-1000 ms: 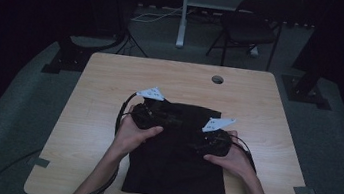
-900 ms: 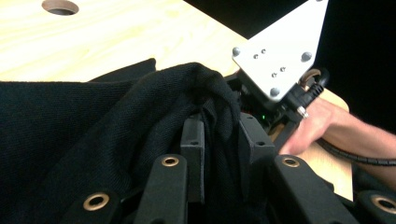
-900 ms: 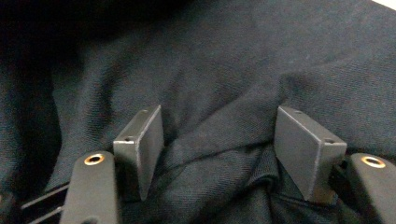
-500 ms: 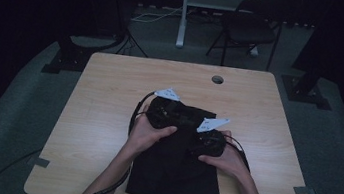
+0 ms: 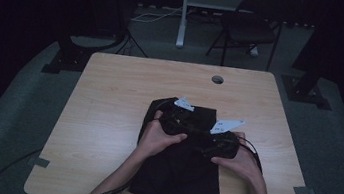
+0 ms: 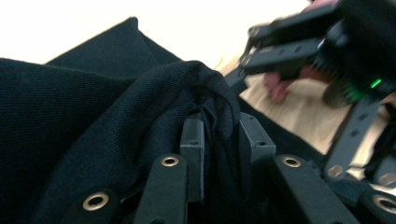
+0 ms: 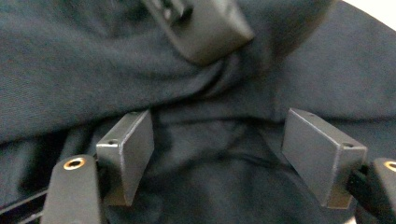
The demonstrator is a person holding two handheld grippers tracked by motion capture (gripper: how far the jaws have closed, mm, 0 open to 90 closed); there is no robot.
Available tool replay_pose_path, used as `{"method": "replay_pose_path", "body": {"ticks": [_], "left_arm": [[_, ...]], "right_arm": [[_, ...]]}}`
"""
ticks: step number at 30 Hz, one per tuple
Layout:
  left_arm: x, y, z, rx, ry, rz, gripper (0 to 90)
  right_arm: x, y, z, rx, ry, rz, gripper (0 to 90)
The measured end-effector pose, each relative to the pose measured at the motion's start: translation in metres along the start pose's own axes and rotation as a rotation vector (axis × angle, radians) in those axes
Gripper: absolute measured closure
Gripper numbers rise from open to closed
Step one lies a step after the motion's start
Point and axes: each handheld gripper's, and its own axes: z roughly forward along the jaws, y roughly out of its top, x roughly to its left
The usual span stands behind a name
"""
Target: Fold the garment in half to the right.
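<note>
Left gripper pinches a raised fold of the black garment, cloth bunched between its pads. Right gripper stands spread just above the fabric, jaws just been opening, nothing pressed between them; the left gripper's jaw tip shows right ahead of it. The garment lies flat on the wooden table, near the person's edge, top part rumpled under both grippers. The cloth looks soft, light and limp, so it will likely sag and slide. Best hold is probably an edge or doubled fold, since a single layer may slip out.
</note>
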Motion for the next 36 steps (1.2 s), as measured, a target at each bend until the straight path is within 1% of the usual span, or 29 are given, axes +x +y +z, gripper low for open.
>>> {"method": "replay_pose_path", "body": {"ticks": [2,4,5,6,7,8,11,13,14,16,18,20,22,23,25,28,29,30,31,32,34,35,36], "left_arm": [[-0.001,-0.001,0.006,0.020,0.013,0.006,75.1],[-0.002,-0.002,0.014,0.046,0.036,0.023,75.1],[-0.002,-0.002,0.014,0.046,0.036,0.023,75.1],[-0.004,-0.003,0.021,0.073,0.060,0.038,75.2],[-0.004,-0.004,0.025,0.085,0.074,0.046,75.2],[-0.004,-0.004,0.028,0.082,0.078,0.040,75.1],[-0.001,-0.003,0.030,0.078,0.073,0.021,74.5],[0.002,-0.003,0.031,0.073,0.073,0.025,73.5],[0.003,-0.004,0.031,0.070,0.066,0.023,72.6],[0.005,-0.005,0.031,0.059,0.044,0.017,68.5],[0.007,-0.007,0.030,0.049,0.009,0.004,61.7],[0.007,-0.009,0.029,0.048,-0.011,0.004,55.6],[0.006,-0.011,0.026,0.033,-0.031,-0.006,48.8],[0.006,-0.011,0.026,0.033,-0.031,-0.006,46.8],[0.004,-0.013,0.022,0.018,-0.045,0.003,42.5],[0.004,-0.017,0.012,-0.002,-0.045,0.001,40.4],[0.004,-0.017,0.012,-0.002,-0.045,0.001,40.0],[0.005,-0.018,0.008,-0.011,-0.047,-0.003,40.0],[0.007,-0.021,-0.002,-0.028,-0.053,-0.009,39.2],[0.007,-0.022,-0.006,-0.033,-0.053,-0.010,38.9],[0.011,-0.026,-0.017,-0.047,-0.040,-0.013,38.5],[0.011,-0.026,-0.017,-0.047,-0.040,-0.013,38.4],[0.015,-0.030,-0.027,-0.065,-0.035,-0.029,38.4]], "right_arm": [[-0.003,-0.003,-0.004,0.002,-0.004,0.013,25.1],[-0.006,-0.005,-0.007,0.006,-0.009,0.017,25.0],[-0.007,-0.006,-0.008,0.009,-0.012,0.022,25.0],[-0.007,-0.006,-0.008,0.009,-0.013,0.026,25.0],[-0.008,-0.006,-0.008,0.009,-0.015,0.025,25.0],[-0.008,-0.006,-0.009,0.009,-0.017,0.026,25.1],[-0.008,-0.007,-0.009,0.016,-0.029,0.026,25.1],[-0.009,-0.007,-0.010,0.015,-0.039,0.033,25.0],[-0.010,-0.008,-0.011,0.012,-0.046,0.035,25.0],[-0.012,-0.009,-0.014,0.004,-0.051,0.037,25.0],[-0.013,-0.010,-0.019,-0.014,-0.068,0.043,25.1],[-0.016,-0.011,-0.025,-0.035,-0.079,0.056,25.5],[-0.019,-0.013,-0.031,-0.061,-0.088,0.071,25.4],[-0.021,-0.014,-0.035,-0.081,-0.094,0.080,25.5],[-0.023,-0.015,-0.038,-0.102,-0.104,0.094,25.5],[-0.024,-0.015,-0.039,-0.112,-0.121,0.097,25.4],[-0.024,-0.015,-0.039,-0.112,-0.121,0.097,25.4],[-0.024,-0.015,-0.039,-0.112,-0.122,0.095,25.4],[-0.023,-0.015,-0.038,-0.107,-0.121,0.091,25.3],[-0.022,-0.014,-0.037,-0.103,-0.121,0.091,25.3],[-0.022,-0.014,-0.036,-0.100,-0.124,0.086,25.3],[-0.022,-0.014,-0.036,-0.100,-0.124,0.086,25.3],[-0.022,-0.014,-0.035,-0.098,-0.125,0.086,25.3]]}}
